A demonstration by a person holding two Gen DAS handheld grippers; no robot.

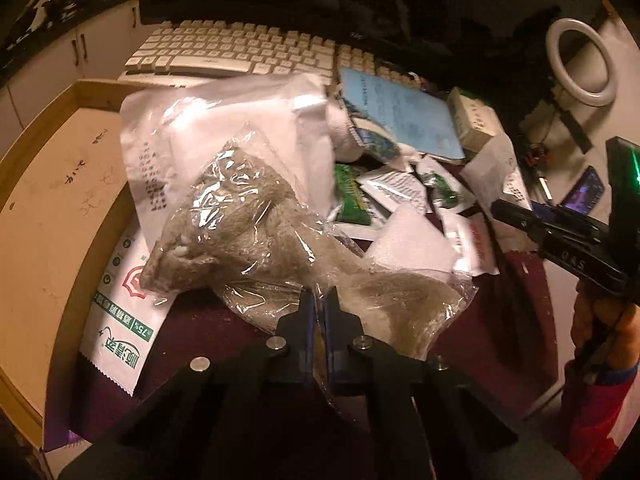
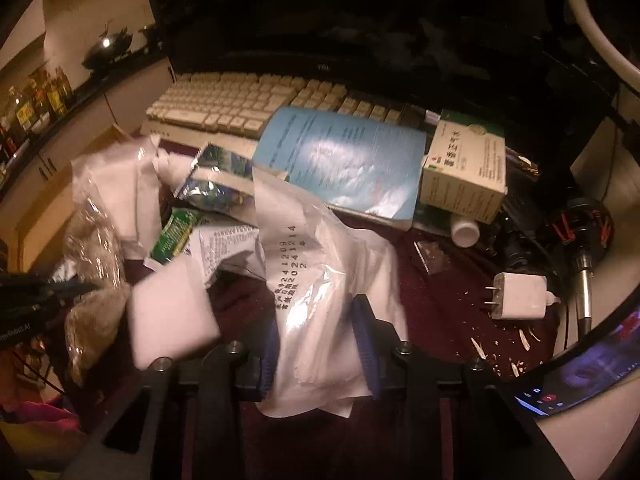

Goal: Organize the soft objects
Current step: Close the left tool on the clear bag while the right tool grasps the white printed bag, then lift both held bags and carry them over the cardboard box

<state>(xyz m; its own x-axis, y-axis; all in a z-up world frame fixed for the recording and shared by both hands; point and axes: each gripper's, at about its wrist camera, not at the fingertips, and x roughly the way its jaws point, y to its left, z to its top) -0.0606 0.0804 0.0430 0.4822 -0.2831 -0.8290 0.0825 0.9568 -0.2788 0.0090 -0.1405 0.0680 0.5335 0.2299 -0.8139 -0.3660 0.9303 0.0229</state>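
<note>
My left gripper [image 1: 319,300] is shut on the edge of a clear plastic bag of grey fluffy material [image 1: 240,220], lifted over the dark red cloth; it also shows at the left of the right wrist view [image 2: 94,264]. A white sealed packet with printed text [image 1: 224,128] lies behind it. My right gripper [image 2: 316,316] is open, its blue-padded fingers [image 2: 362,328] either side of a white plastic packet with a printed date [image 2: 320,280], not closed on it. A white foam block [image 2: 172,312] lies beside it. The right gripper also shows in the left wrist view [image 1: 500,208].
A white keyboard [image 2: 232,108], a blue booklet [image 2: 344,160], a medicine box [image 2: 464,168], green sachets [image 2: 176,236], a white charger plug [image 2: 516,296], a pill bottle [image 2: 464,232] and a phone [image 2: 580,380] crowd the cloth. A wipes packet [image 1: 120,320] and wooden tray [image 1: 52,208] lie left.
</note>
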